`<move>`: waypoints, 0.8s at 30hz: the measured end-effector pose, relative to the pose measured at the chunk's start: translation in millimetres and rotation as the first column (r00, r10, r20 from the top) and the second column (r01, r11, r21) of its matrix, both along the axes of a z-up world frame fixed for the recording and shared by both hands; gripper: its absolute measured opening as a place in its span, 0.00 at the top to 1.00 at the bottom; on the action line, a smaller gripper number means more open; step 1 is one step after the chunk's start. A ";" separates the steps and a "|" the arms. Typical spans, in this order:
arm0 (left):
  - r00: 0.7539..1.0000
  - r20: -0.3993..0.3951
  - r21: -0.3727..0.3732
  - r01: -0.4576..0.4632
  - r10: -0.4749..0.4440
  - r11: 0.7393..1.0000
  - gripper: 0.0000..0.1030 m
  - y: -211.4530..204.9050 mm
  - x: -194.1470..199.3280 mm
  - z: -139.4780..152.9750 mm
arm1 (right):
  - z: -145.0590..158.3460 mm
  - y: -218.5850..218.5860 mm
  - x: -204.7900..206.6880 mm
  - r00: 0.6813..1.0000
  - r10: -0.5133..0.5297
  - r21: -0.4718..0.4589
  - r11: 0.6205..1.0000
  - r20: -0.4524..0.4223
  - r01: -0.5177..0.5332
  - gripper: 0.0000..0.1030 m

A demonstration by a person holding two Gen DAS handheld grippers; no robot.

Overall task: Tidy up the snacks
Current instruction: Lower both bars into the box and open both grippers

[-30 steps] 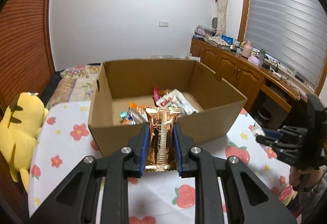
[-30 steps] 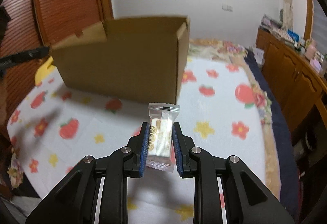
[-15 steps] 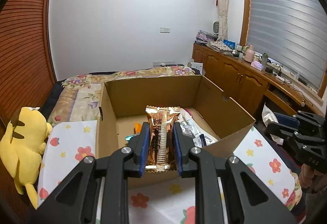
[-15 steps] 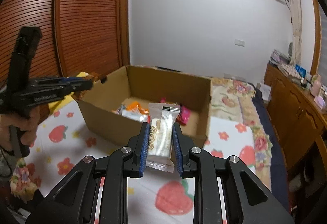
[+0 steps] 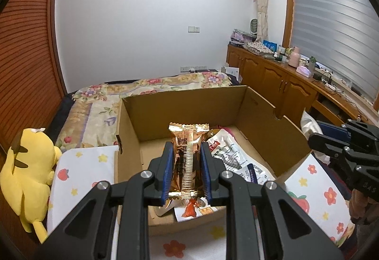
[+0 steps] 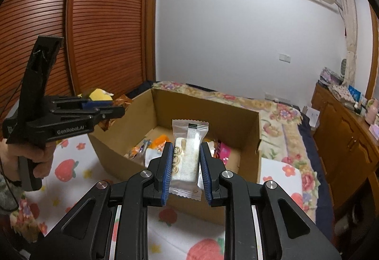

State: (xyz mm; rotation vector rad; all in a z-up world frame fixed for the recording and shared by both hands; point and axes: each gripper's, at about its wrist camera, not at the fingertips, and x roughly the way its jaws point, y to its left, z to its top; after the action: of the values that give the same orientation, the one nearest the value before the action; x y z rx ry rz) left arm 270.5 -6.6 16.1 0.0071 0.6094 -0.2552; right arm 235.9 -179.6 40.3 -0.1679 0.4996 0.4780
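Note:
My left gripper (image 5: 187,165) is shut on a shiny copper-gold snack packet (image 5: 188,153) and holds it over the near part of the open cardboard box (image 5: 184,101). My right gripper (image 6: 186,165) is shut on a clear packet of round biscuits (image 6: 188,155) above the near wall of the same box (image 6: 206,115). Several snack packets lie inside the box, among them a white one (image 5: 227,153) and orange ones (image 6: 158,141). The left gripper also shows in the right wrist view (image 6: 113,113), and the right gripper shows in the left wrist view (image 5: 315,136).
The box stands on a white cloth with fruit and flower prints (image 5: 80,174). A yellow plush toy (image 5: 26,170) lies at the left. A bed with a floral cover (image 5: 99,103) lies behind. Wooden cabinets (image 5: 279,84) run along the right wall.
Both grippers have risen and moved forward over the box with their packets still held. The box now sits lower and closer in both views.

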 end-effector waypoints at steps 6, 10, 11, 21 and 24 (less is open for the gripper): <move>0.999 -0.034 0.003 -0.001 0.002 1.000 0.81 -2.3 18.0 -13.4 | -18.9 8.1 33.9 0.999 -0.020 -0.009 1.000 -0.044 0.020 0.80; 0.999 -0.048 0.017 0.006 -0.005 1.000 0.81 -6.1 23.6 -20.8 | -31.8 3.8 55.3 0.995 -0.039 0.019 0.999 -0.096 0.041 0.80; 0.999 -0.048 0.021 0.007 -0.006 1.000 0.81 -7.3 24.5 -22.0 | -34.9 2.1 59.9 0.993 -0.041 0.032 0.998 -0.112 0.045 0.80; 0.998 -0.063 0.010 0.018 -0.017 1.000 0.78 -11.3 25.3 -30.6 | -53.5 1.0 77.1 0.982 -0.056 0.060 0.996 -0.179 0.068 0.78; 0.998 -0.058 0.015 0.020 -0.019 1.000 0.69 -12.4 23.0 -30.3 | -53.4 2.1 75.3 0.982 -0.058 0.058 0.996 -0.179 0.070 0.78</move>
State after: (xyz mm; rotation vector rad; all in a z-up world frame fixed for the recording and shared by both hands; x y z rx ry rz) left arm 293.5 -19.0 -14.2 0.0209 0.6690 -0.2698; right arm 311.2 -177.6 -13.0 -0.0472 0.6615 0.4477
